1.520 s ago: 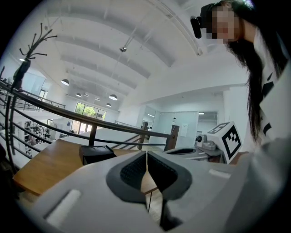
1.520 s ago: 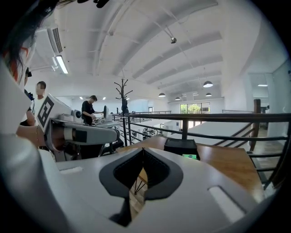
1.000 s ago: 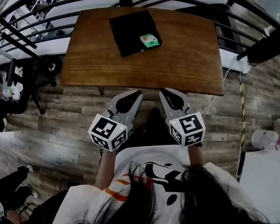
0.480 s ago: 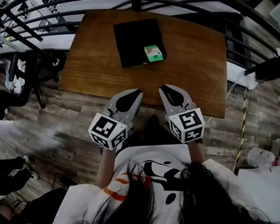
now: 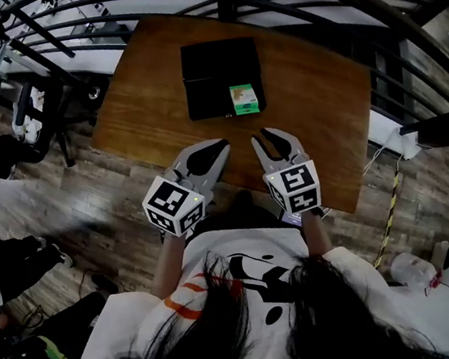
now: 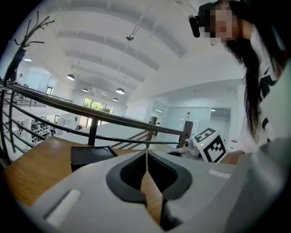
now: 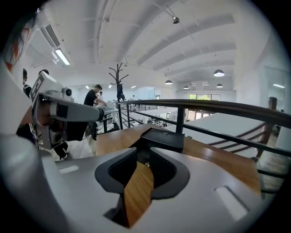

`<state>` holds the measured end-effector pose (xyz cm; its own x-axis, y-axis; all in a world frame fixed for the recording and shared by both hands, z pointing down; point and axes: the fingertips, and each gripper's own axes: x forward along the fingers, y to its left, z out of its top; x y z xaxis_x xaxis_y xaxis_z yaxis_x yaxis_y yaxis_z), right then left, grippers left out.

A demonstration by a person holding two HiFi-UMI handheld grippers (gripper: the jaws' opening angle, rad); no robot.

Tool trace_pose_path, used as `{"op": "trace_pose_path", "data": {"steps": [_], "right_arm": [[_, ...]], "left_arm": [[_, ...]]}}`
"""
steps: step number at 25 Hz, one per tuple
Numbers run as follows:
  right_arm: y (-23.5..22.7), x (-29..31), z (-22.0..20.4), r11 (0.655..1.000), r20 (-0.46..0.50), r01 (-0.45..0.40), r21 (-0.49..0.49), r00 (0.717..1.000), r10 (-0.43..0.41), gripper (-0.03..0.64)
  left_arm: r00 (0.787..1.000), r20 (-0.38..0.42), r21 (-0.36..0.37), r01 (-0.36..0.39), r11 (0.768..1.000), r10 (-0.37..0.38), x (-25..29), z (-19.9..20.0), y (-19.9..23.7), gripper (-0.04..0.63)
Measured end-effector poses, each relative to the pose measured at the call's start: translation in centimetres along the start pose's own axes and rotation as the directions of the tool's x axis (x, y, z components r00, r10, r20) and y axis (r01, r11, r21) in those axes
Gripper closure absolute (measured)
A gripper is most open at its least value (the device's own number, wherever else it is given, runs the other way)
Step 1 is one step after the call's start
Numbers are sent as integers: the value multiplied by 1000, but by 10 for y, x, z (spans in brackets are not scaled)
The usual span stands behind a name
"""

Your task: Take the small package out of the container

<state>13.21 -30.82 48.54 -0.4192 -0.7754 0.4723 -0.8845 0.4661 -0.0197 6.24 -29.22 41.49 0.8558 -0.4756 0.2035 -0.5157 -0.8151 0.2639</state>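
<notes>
Left hand-held gripper (image 5: 221,143): jaws together, the tips meeting in its own view (image 6: 146,152), with nothing between them. Right hand-held gripper (image 5: 274,133): jaws parted only narrowly at the tips (image 7: 144,159) and empty; the bare counter (image 5: 314,113) shows through the gap. Both are held side by side over the near edge of the counter, close to the person's body and well apart from the work.

Container (image 5: 210,70): black, square and shallow, sitting on the far half of the counter, open at the top. The right gripper view shows its near wall straight ahead (image 7: 163,139); the left gripper view shows it off to the left (image 6: 91,157).

Small package (image 5: 243,98): a green and white box lying inside the container at its near right corner, just beside the walls. Neither gripper view shows it, as the container's rim hides it.

Step in hand, as judged: the approach. No grasp has begun.

Handling, as judged: the package looks like a light cardboard carton, stiff enough to pinch but easy to dent. Its printed faces may be smooth, so a moderate squeeze is advised. Two of its sides are crowded by the container's walls, so the grasp should come from above, with the jaws opened wider than the box and closing across the two faces with the most room. The right side lies nearer the package. The container itself may slide or lift, and the left side could steady its far left rim.
</notes>
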Motion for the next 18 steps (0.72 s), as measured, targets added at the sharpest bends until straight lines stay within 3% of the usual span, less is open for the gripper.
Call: {"op": "trace_pose_path", "data": {"steps": [10,18], "right_arm": [[-48,44,-31,980,-103,-106,-169,991,90,449],[-51,97,-55,902,-240,-209,-379,963,122,347]], "left_arm": [[999,-38,22,-24,999,25,47,-4,-9,595],[997,-59,26,-45,999,47,57,-3,2,595]]}}
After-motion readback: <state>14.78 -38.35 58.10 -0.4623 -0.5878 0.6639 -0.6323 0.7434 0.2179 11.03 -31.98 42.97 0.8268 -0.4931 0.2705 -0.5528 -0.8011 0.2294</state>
